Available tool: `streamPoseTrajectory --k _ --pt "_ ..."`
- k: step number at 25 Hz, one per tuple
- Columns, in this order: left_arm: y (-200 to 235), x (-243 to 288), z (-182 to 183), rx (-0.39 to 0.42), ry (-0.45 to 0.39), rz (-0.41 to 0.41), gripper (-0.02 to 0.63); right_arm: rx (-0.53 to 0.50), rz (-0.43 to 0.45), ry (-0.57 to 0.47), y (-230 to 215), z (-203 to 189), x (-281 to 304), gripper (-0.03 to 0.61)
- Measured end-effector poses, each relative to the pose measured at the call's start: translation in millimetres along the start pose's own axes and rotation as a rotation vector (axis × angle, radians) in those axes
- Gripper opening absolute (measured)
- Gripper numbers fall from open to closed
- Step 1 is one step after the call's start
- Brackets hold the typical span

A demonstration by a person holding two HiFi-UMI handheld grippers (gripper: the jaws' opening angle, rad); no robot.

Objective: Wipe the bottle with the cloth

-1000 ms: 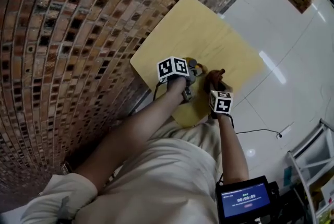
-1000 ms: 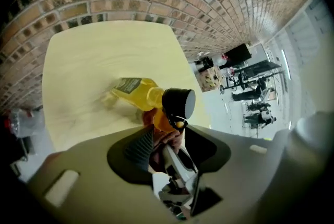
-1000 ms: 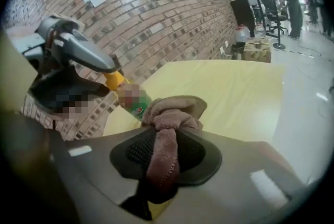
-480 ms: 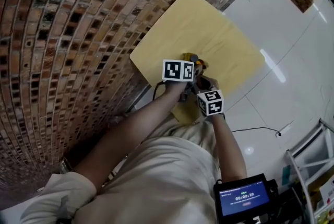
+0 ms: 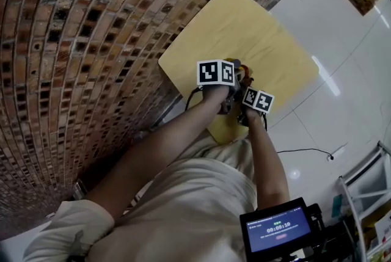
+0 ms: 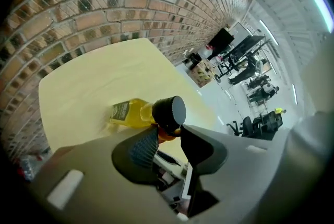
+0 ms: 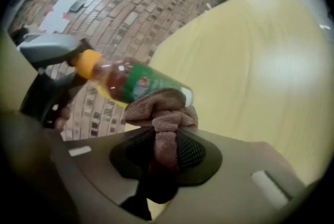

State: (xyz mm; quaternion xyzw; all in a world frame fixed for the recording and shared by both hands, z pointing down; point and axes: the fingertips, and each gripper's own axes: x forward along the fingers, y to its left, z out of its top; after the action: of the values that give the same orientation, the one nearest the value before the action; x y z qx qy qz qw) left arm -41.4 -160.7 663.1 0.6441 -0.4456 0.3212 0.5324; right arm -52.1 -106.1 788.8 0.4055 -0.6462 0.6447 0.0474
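Note:
In the right gripper view a bottle [image 7: 138, 82] with an orange cap, reddish liquid and a green label hangs tilted above the pale wooden table [image 7: 261, 61]. My left gripper [image 7: 73, 61] is shut on its cap; its jaws have just been closing, and the orange cap [image 6: 164, 136] shows between them. My right gripper [image 7: 166, 137] is shut on a bunched brown cloth [image 7: 163, 113], which touches the bottle's underside near its base. In the head view the left gripper [image 5: 235, 74] and right gripper [image 5: 245, 87] meet over the table's near part.
A yellow bottle with a black cap [image 6: 169, 109] lies on the table just beyond the left jaws. A brick wall [image 5: 73, 41] runs along the table's left side, with white tiled floor [image 5: 342, 96] to its right. The near table edge [image 5: 223, 132] is by the person's body.
The right gripper has swung left with the cloth and now sits beside the left gripper, with the cloth against the bottle. The left gripper has stayed in place and rolled slightly.

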Motion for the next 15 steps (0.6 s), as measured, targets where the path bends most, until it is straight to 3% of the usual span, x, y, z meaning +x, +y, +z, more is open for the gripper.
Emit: streamPoseTrajectory --k 3,5,8,10,15 --pt "3.7 0.8 5.5 -0.112 -0.01 -0.012 0.156 0.138 -0.06 -0.022 -12.2 6.7 -1.5 0.1" --pt "6.2 0.8 8.9 -0.179 -0.017 -0.011 0.156 0.065 -0.05 -0.02 -0.6 3.0 -9.3 0.101" --pt "5.6 1.6 10.5 -0.267 -0.017 -0.004 0.158 -0.173 0.054 -0.047 35.1 -7.3 -28.1 0.101" --pt "4.5 2.0 11.3 -0.287 -0.016 0.013 0.156 -0.268 0.128 -0.083 58.5 -7.0 -34.7 0.101" --pt "0.2 3.3 10.8 -0.258 -0.019 0.06 0.149 -0.282 0.218 -0.144 80.8 22.7 -27.9 0.101"
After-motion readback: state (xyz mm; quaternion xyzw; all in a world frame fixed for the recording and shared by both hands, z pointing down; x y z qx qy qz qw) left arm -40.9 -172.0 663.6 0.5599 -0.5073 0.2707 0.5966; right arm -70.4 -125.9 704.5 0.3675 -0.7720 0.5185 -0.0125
